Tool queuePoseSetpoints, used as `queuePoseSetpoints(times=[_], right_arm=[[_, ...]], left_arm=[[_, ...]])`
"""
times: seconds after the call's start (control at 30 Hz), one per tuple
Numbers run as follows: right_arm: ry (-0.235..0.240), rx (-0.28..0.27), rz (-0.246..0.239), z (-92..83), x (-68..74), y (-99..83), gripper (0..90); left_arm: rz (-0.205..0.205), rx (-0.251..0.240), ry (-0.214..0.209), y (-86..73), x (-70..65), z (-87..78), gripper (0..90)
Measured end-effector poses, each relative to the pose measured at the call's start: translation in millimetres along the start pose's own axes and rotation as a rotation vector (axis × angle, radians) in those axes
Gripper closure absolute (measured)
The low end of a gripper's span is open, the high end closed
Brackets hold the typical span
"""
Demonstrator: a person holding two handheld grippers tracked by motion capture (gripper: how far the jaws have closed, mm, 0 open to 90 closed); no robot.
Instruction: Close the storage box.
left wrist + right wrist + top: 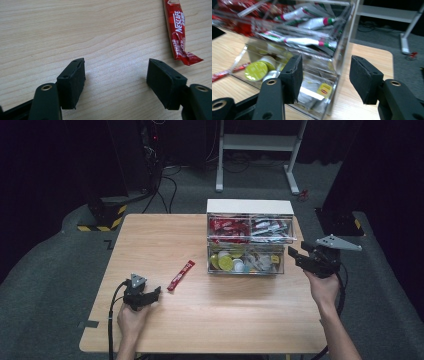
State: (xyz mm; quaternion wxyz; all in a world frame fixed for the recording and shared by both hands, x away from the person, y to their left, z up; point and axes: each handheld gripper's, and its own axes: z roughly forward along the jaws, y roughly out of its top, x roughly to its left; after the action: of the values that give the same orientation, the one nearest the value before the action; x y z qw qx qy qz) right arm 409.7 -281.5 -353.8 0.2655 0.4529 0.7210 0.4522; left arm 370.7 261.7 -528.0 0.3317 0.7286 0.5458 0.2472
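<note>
Jaws of the left gripper [156, 292] stand apart over bare table [165, 235], the red Nescafe stick [180, 275] just to its right. Right gripper [295, 256] hangs beside the clear organizer [248, 240], jaws apart, gripping nothing.

Bare desk [165, 240] lay open left of the clear drawer box [248, 240], broken by one red sachet [180, 275]. The box blocked the right tongs [298, 257] just beside it.
</note>
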Motion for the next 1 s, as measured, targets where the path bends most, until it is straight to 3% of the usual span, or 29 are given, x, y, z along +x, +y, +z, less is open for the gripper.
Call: queuePoseSetpoints(times=[0.47, 0.83, 1.0], right_arm=[[-0.001, -0.012, 0.0, -7.5, 2.1, -31.5, 46.9], [0.055, -0.006, 0.042, -6.7, -1.9, -53.8, 49.0], [0.058, 0.001, 0.057, -5.7, -2.4, -64.3, 49.0]], left_arm=[[0.0, 0.0, 0.001, 0.0, -0.1, 0.0, 31.5], [-0.001, 0.001, 0.0, 0.1, -0.1, 0.1, 31.4], [-0.001, 0.001, 0.0, 0.2, -0.2, 0.2, 31.3]])
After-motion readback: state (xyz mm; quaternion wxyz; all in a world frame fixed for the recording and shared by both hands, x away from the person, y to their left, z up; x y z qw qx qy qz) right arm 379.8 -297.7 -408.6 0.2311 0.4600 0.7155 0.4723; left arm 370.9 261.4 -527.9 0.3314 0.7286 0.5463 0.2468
